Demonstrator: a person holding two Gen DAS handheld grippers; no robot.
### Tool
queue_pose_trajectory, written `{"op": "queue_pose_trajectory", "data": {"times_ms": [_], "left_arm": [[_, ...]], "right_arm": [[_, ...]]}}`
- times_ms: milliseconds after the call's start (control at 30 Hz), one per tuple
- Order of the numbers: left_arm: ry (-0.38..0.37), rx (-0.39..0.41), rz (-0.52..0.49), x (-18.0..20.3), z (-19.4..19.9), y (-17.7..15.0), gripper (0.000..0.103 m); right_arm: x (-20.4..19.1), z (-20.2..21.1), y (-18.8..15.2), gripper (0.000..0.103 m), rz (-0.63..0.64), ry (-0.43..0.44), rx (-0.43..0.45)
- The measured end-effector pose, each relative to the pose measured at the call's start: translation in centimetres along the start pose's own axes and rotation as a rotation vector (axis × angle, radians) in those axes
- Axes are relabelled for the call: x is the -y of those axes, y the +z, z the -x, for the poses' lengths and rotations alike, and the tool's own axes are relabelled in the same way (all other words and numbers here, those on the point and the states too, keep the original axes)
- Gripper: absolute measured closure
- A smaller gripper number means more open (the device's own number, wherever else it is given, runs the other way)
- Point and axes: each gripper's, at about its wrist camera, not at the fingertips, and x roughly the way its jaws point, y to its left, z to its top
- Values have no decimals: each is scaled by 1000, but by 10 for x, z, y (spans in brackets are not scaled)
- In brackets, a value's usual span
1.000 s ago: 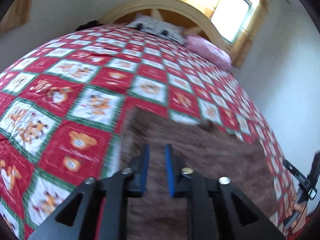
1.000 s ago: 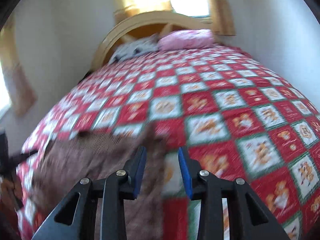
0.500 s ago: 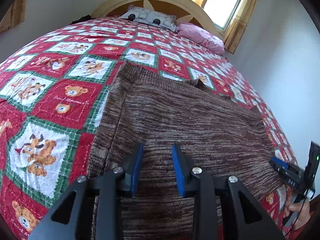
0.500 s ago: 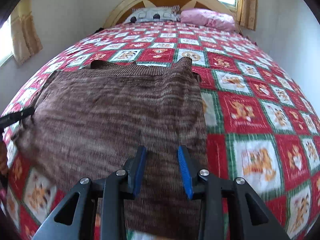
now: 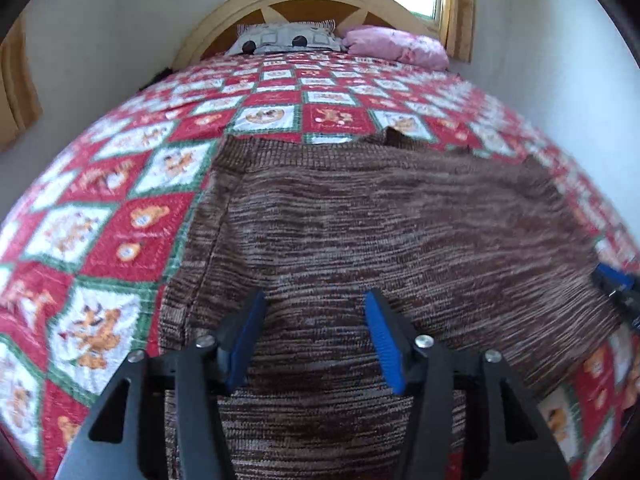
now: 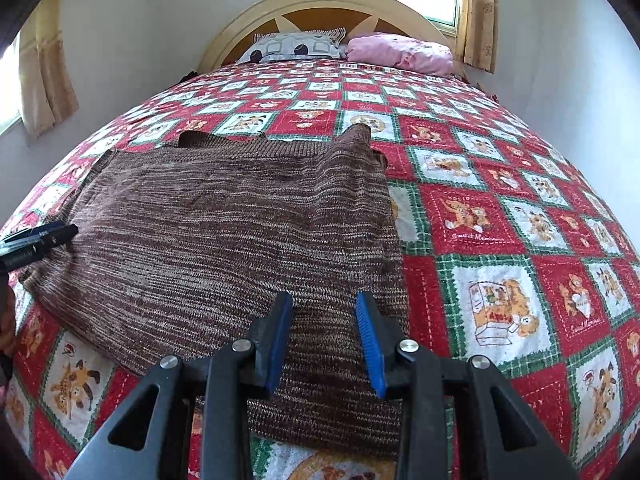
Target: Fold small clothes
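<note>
Brown sweater [image 6: 224, 240] spread flat on bed [image 6: 500, 216], unfolded; left tool [image 5: 314, 336] opening, right tool [image 6: 322, 340] part-open at its 6 o'clock hem, neither gripping; all folds remain

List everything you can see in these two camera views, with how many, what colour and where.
Knitted garment: one, mottled brown, spread flat on the near part of the bed.
Quilt: one, red, white and green squares with bears, covering the bed.
Patterned pillow: one, grey-white with dark spots, at the headboard.
Pink pillow: one, beside it.
Headboard: one, cream wood, arched.
Curtains: yellow-beige, at the windows.
Left gripper: black with blue fingers, jaws opening over the garment's near edge, nothing pinched.
Right gripper: same colours, open over the garment's right side.
</note>
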Motion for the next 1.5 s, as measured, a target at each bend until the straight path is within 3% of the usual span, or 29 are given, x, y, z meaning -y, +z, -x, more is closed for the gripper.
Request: {"op": "queue_pose_trajectory", "data": {"times_ms": [200, 500, 833, 933, 967, 1033, 1200, 1333, 1433, 1500], "left_arm": [[121, -12, 15, -2, 2, -3, 20], [79, -49, 168, -13, 17, -17, 20], [160, 14, 197, -25, 36, -17, 20], [169, 18, 196, -29, 37, -16, 20], [178, 21, 188, -29, 37, -16, 20], [196, 23, 181, -29, 37, -16, 15], [203, 1, 181, -28, 32, -14, 13], [190, -45, 255, -42, 31, -20, 2], [193, -84, 338, -59, 36, -27, 2], [159, -62, 401, -72, 42, -34, 2]], "right_arm": [[-3, 0, -1, 67, 19, -26, 5], [-3, 1, -1, 66, 12, -19, 4], [-4, 3, 0, 65, 18, -33, 9], [-11, 19, 5, 65, 7, -118, 52], [-14, 28, 8, 65, -15, -106, 89], [-28, 46, 17, 66, -61, 17, 156], [-97, 32, 40, 66, 20, 209, 90], [-137, -2, 37, 68, 25, 245, 8], [-156, -31, 19, 68, 46, 252, -78], [-165, -26, 16, 68, 84, 216, -50]]}}
